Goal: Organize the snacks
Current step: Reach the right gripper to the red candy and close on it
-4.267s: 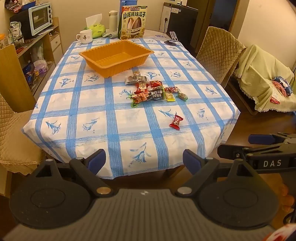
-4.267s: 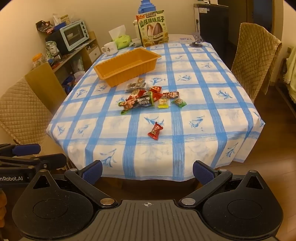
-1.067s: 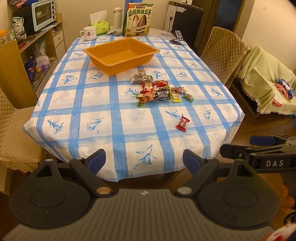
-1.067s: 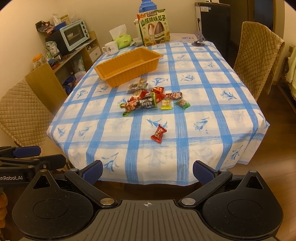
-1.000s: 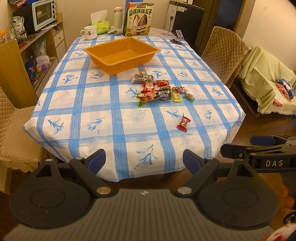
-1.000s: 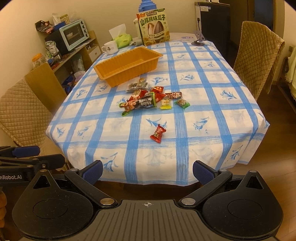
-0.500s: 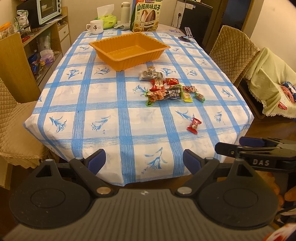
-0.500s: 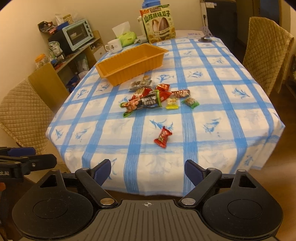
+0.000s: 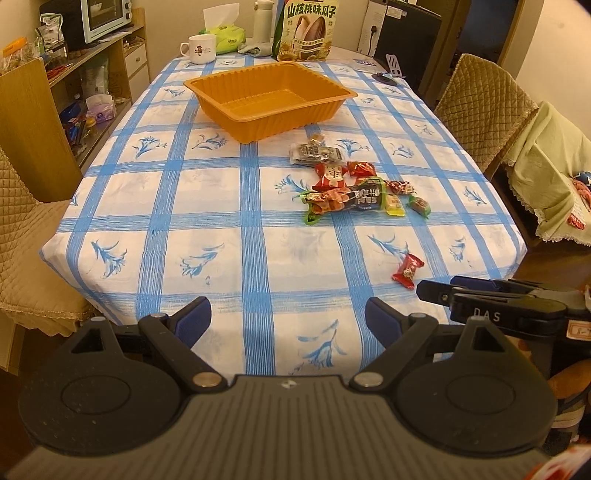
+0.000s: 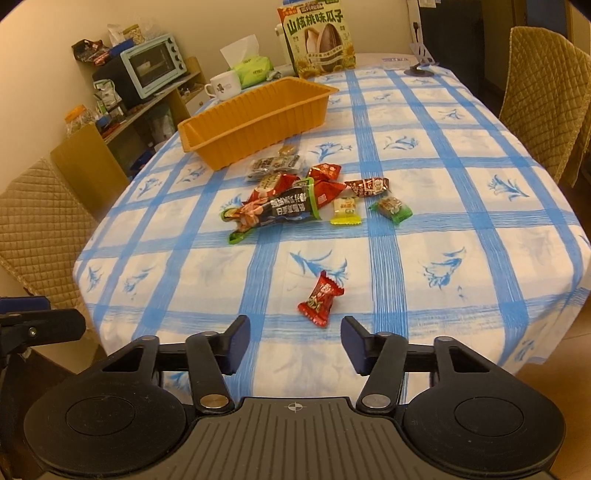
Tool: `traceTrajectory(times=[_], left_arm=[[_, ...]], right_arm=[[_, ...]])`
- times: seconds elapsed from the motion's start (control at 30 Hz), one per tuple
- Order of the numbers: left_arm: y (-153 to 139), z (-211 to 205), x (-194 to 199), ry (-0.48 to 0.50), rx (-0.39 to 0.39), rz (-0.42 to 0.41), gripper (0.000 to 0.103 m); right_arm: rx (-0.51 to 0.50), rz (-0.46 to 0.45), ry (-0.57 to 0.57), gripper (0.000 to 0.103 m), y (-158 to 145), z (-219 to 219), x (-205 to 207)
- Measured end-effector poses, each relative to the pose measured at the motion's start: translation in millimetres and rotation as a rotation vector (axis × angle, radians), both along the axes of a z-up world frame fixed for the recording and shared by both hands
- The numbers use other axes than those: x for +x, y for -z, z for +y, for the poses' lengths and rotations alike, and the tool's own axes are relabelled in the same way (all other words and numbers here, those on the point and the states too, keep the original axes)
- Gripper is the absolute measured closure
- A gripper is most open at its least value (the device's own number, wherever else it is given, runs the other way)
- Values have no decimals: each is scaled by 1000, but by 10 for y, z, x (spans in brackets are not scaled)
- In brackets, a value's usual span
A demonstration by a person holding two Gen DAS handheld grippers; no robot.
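Observation:
A lone red candy (image 10: 320, 302) (image 9: 407, 271) lies near the table's front edge. Just short of it hovers my right gripper (image 10: 295, 345), its jaws closing with nothing between them. A pile of wrapped snacks (image 10: 303, 195) (image 9: 351, 184) sits mid-table, led by a long dark sausage pack (image 10: 277, 210). Behind the pile stands an empty orange tray (image 9: 269, 98) (image 10: 255, 118). My left gripper (image 9: 288, 325) is open and empty over the near table edge, left of the red candy. The right gripper's fingers (image 9: 480, 299) show at the right of the left wrist view.
The table wears a blue-checked cloth (image 9: 207, 206). A sunflower-seed bag (image 9: 308, 29), a white mug (image 9: 201, 48), a tissue pack (image 9: 227, 35) and a phone stand (image 9: 389, 70) stand at the far end. Quilted chairs (image 9: 480, 107) (image 10: 40, 218) flank the table. A shelf with a toaster oven (image 10: 153, 64) is on the left.
Both grippers moved forward and down toward the table. The right gripper's jaws narrowed from wide open, and the red candy now lies just ahead of them.

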State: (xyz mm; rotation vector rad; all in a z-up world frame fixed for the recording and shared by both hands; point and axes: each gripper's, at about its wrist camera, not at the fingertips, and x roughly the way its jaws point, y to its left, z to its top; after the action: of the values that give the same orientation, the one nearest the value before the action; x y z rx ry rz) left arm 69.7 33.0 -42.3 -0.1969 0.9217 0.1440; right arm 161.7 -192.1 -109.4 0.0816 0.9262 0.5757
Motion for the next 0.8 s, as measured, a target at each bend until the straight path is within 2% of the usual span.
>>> traceTrajectory(times=[0.2,0.53,0.8], left_arm=[[105,25,172,-13,3,7,14],[247,8,426,-22,14,36,14],[320,-32,592,-14,37,50,14]], right_arm=[[-7,38,4,59,173,44,224],[-17,64,-14,66,339,107,453],[-32,57,-58,81,390,162,566]])
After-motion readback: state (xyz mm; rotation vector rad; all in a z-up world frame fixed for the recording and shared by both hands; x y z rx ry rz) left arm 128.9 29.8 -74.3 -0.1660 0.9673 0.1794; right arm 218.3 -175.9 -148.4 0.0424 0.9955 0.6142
